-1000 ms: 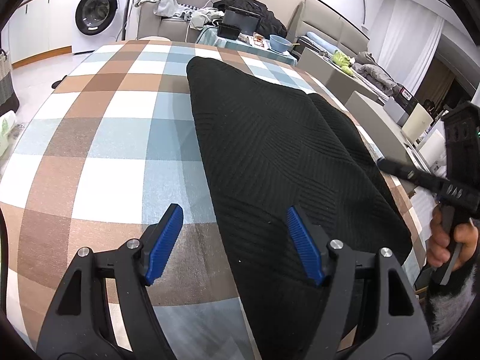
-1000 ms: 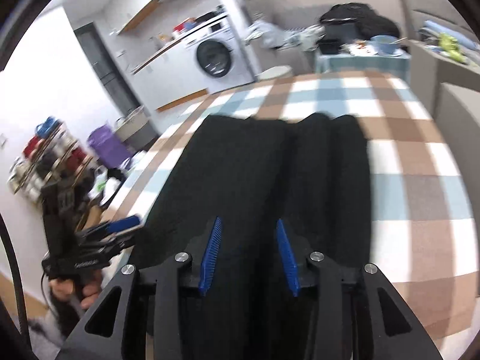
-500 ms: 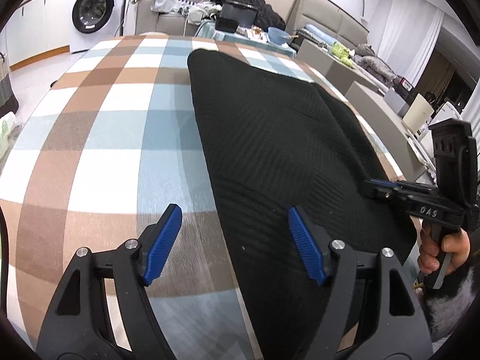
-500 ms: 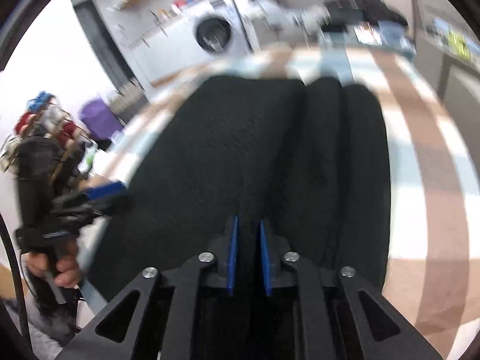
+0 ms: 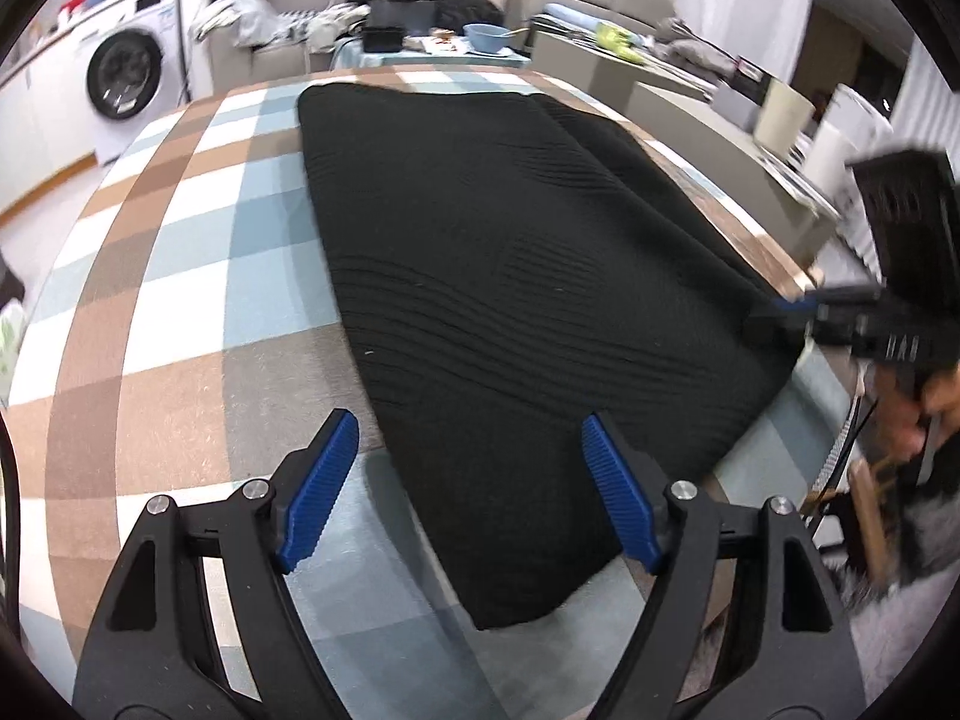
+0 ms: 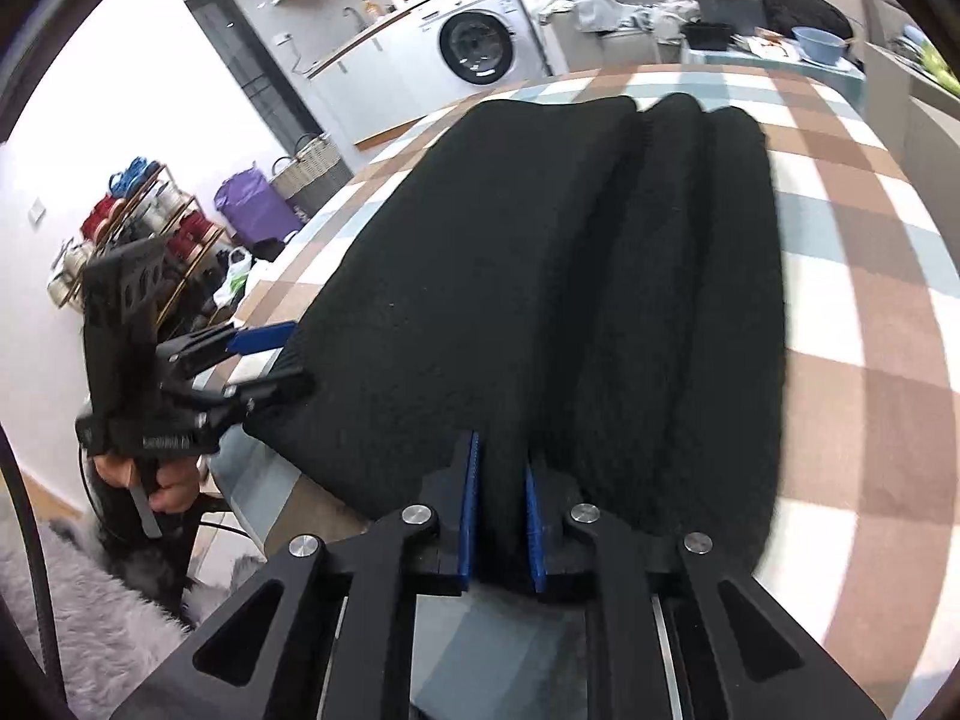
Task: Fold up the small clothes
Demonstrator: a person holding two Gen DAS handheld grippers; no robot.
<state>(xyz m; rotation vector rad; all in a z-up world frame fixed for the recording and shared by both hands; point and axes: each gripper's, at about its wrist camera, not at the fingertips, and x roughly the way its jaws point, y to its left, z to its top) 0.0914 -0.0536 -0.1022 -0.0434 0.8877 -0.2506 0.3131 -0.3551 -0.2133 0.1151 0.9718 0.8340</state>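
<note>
Black ribbed knit garment [image 5: 510, 276] lies flat on the checked cloth-covered surface [image 5: 180, 300], long folds along one side. Right tool [image 6: 501, 516] is clamped on its near hem. Left tool [image 5: 468, 492] is opening over the near corner, blue ridged pads [image 5: 318, 492] not touching it.

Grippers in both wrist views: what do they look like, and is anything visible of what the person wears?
Both the left gripper and the right gripper are matte black frames with triangular cut-outs and silver pivot screws. Their fingers carry ribbed blue pads. Seen from across, each has a black pistol-style handle with small white lettering, too blurred to read. A thin black cable runs beside the left one. No sleeve is clearly visible.
</note>
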